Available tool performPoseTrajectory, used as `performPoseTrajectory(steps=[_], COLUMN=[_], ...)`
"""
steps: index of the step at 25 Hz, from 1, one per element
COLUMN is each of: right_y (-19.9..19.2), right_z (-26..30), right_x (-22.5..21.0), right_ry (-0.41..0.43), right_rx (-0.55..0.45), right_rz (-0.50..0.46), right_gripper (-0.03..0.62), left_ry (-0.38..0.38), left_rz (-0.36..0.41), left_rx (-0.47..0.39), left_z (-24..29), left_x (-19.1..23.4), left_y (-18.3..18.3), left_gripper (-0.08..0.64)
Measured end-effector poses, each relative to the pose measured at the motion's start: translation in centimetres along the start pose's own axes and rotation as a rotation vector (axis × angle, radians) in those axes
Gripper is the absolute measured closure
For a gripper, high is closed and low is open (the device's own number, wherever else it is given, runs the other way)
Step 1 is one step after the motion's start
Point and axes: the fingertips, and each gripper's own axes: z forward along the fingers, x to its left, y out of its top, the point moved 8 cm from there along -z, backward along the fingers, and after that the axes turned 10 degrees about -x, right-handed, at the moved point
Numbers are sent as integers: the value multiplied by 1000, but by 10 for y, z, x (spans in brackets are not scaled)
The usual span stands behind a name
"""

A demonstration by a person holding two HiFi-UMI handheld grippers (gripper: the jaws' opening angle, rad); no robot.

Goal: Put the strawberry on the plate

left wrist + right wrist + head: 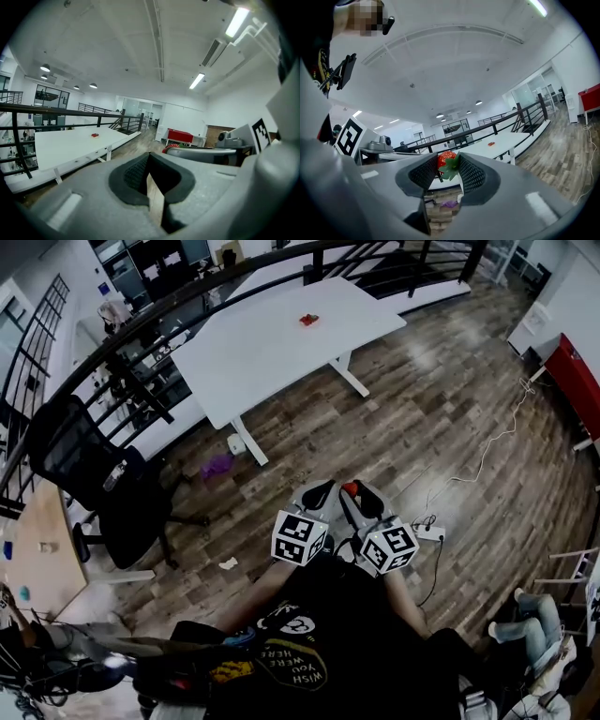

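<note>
**Head view.** Your left gripper (317, 491) and right gripper (362, 493) sit side by side over the wood floor (441, 418), just ahead of your body. The strawberry (349, 489) shows red at the right gripper's tips. The white table (272, 352) stands well ahead of them, and the plate (308, 320) lies near its far edge. A black chair (94, 479) stands at the left, beside the dark railing (169, 306).

**Left gripper view.** The left gripper (149, 157) has its tips together with nothing between them, and only a slit of floor shows behind the pads. The table (65, 146) lies ahead to the left, with the plate (95, 136) on it. Past the jaws at the right, the strawberry (170, 146) shows in the other gripper.

**Right gripper view.** The right gripper (449, 164) is clamped on the strawberry (445, 158), which is pinched between the ribbed pads with its green leaves towards you. The table (506, 139) and the plate (491, 144) lie far ahead, well apart from the fruit.
</note>
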Motion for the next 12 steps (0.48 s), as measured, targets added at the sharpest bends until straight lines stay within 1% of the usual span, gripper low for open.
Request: performPoseTrajectory(steps=[5, 12], right_y=[9, 10], right_z=[14, 33], right_x=[-37, -66], right_ry=[25, 40], right_rx=[-11, 3], right_rz=[0, 39], right_gripper=[448, 448], left_ry=[23, 72], left_rz=[10, 10], left_rx=[-8, 10], left_z=[39, 64], left_x=[3, 17], left_y=[5, 7], left_gripper=[560, 560])
